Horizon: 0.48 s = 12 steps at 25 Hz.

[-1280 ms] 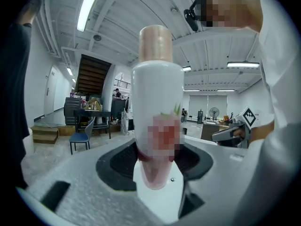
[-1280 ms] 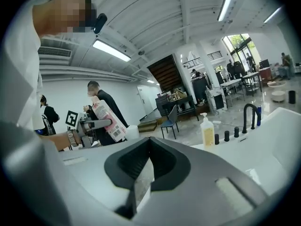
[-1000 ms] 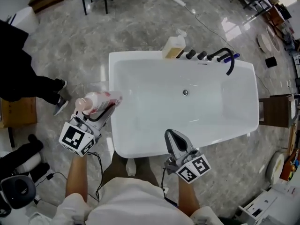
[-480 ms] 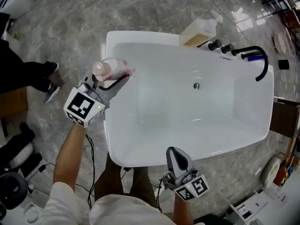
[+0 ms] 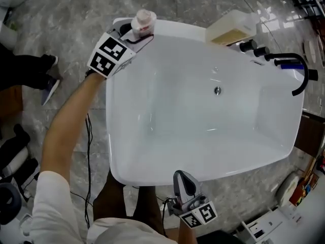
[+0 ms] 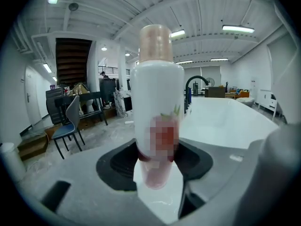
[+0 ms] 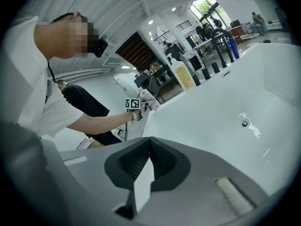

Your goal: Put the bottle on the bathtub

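left gripper (image 5: 131,33) clamped on the bottle (image 5: 143,20), upright between its jaws, bathtub (image 5: 109,136) corner rim just under it. right gripper (image 5: 183,183) closed, empty. risk: rim looks narrow and rounded, so an off-centre release could tip bottle into tub.

No readable txt anywhere. Label on bottle (image 6: 157,102) is showing only a smeared red patch, no words. Left tongs (image 5: 137,33) at 11 o'clock and right tongs (image 5: 182,176) at 6 o'clock are showing b/w square markers, no nos.
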Each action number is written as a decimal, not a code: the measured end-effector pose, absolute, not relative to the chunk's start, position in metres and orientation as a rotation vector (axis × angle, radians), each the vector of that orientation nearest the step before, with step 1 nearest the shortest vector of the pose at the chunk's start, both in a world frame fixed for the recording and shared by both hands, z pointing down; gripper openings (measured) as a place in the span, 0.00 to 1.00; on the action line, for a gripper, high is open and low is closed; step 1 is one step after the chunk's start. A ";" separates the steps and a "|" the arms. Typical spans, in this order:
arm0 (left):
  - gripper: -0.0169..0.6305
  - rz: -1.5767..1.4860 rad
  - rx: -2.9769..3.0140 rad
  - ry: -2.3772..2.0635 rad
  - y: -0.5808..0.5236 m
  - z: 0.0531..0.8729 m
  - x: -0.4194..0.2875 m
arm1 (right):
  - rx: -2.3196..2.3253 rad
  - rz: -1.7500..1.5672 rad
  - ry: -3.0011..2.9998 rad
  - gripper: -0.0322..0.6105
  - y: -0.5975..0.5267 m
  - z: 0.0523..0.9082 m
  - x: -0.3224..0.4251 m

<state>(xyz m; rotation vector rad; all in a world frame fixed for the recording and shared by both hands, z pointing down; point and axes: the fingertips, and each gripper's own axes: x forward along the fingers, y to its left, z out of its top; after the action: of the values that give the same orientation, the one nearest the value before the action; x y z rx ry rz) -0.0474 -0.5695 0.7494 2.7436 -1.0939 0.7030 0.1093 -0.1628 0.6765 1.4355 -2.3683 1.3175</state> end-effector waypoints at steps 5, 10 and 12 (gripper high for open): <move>0.37 0.646 2.664 -1.205 -0.608 0.767 -0.050 | 1.448 1.362 -2.324 0.06 -0.148 0.687 0.113; 0.38 0.573 2.576 -1.294 -0.631 0.778 -0.060 | 1.433 1.406 -2.307 0.06 -0.139 0.694 0.108; 0.38 0.555 2.577 -1.304 -0.635 0.777 -0.058 | 1.426 1.420 -2.306 0.06 -0.138 0.696 0.107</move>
<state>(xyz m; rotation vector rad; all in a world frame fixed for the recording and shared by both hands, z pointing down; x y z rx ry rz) -0.0579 -0.6352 0.7772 2.5769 -1.3039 0.5551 0.1069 -0.1381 0.6959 1.4258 -2.3059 1.4201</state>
